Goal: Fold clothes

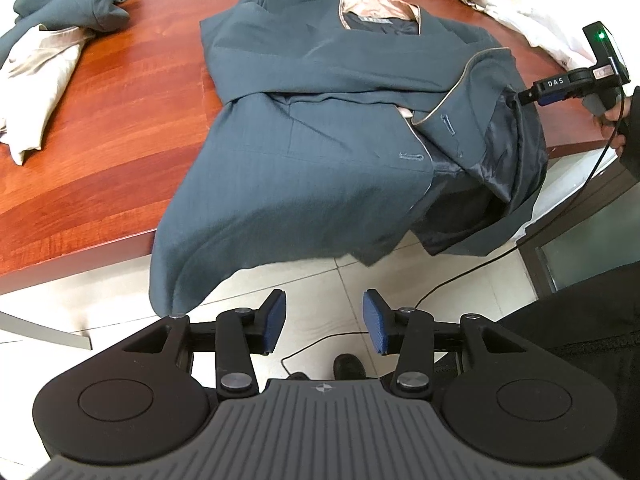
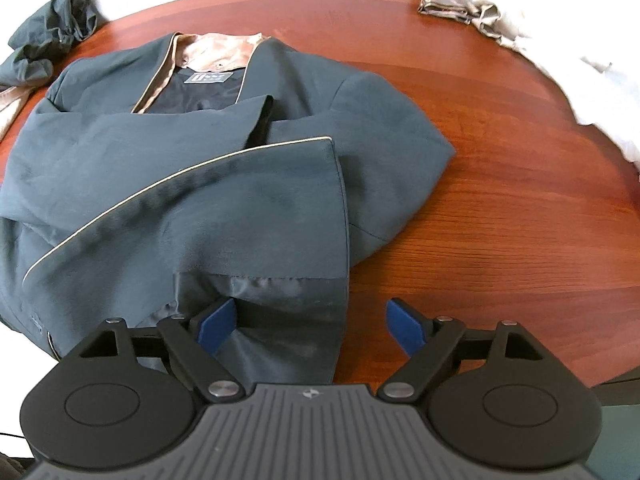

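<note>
A dark teal jacket (image 1: pixel 320 128) with tan collar lining lies on the red-brown wooden table (image 1: pixel 100 152), its sleeves folded across the front and its lower part hanging over the near edge. My left gripper (image 1: pixel 324 322) is open and empty, below the hanging hem, over the floor. My right gripper (image 2: pixel 310 326) is open, with the jacket (image 2: pixel 192 200) edge lying between its fingers; the left pad (image 2: pixel 218 326) touches the fabric. The right gripper also shows in the left wrist view (image 1: pixel 516 98) at the jacket's right edge.
A crumpled teal garment (image 1: pixel 76 0) and a cream cloth (image 1: pixel 36 84) lie at the table's far left. Beige and white clothes (image 2: pixel 560 36) lie at the far right. A black cable (image 1: pixel 480 264) runs over the tiled floor. A shoe (image 1: pixel 350 366) shows below.
</note>
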The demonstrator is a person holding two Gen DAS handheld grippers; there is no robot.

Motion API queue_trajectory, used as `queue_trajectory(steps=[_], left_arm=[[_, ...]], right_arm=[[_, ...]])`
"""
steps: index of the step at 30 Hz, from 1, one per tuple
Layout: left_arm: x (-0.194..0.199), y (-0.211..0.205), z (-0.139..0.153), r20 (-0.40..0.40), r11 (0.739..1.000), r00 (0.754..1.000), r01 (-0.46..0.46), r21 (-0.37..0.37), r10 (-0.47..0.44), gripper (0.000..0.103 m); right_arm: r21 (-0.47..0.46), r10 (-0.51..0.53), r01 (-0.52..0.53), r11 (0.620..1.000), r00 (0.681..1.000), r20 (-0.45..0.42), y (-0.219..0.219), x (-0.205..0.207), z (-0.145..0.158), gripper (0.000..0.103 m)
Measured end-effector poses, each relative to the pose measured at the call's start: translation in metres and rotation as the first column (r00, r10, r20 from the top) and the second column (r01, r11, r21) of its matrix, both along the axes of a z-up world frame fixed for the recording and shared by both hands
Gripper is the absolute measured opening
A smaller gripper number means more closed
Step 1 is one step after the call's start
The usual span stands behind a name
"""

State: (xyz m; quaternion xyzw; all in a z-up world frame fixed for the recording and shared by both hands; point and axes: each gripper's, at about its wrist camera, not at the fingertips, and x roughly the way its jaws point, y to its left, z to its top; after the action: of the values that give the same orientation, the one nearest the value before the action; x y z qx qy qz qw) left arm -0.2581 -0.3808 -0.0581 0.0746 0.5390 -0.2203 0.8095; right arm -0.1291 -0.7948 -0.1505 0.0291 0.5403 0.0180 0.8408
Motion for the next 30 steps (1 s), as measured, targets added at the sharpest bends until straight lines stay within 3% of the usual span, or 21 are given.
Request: queue_trajectory(steps=[14, 19, 20, 23, 25, 30], left_arm=[[0.001, 0.005, -0.001, 0.005, 1.000, 1.000, -0.025, 0.018, 0.025, 0.046], [0.001, 0.005, 0.001, 0.013, 1.000, 1.000, -0.020, 0.018, 0.020, 0.046], [0.000, 0.006, 0.001, 0.015, 1.000, 1.000, -0.021, 0.017, 0.020, 0.046], [0.000, 0.008, 0.002, 0.018, 1.000, 0.999, -0.027, 0.011, 0.027, 0.046], [0.002, 0.010, 0.001, 0.019, 0.999, 0.999, -0.032, 0.006, 0.031, 0.046], [0.008, 0.009, 0.000, 0.024, 1.000, 1.000, -0.017, -0.008, 0.017, 0.047]], right_arm=[[0.068, 0.011, -0.010, 0.998, 1.000, -0.007, -0.004, 0.009, -0.014, 0.084], [0.122, 0.020, -0.019, 0.992, 1.000, -0.007, -0.003, 0.008, -0.012, 0.060], [0.111, 0.023, -0.022, 0.994, 1.000, -0.004, -0.001, 0.007, -0.010, 0.059], [0.082, 0.031, -0.032, 0.996, 0.999, 0.007, 0.008, 0.002, -0.004, 0.041], [0.072, 0.030, -0.031, 0.997, 0.999, 0.013, 0.012, -0.001, 0.001, 0.016], [0.054, 0.013, -0.016, 0.998, 0.999, 0.052, 0.023, -0.018, 0.020, 0.010]])
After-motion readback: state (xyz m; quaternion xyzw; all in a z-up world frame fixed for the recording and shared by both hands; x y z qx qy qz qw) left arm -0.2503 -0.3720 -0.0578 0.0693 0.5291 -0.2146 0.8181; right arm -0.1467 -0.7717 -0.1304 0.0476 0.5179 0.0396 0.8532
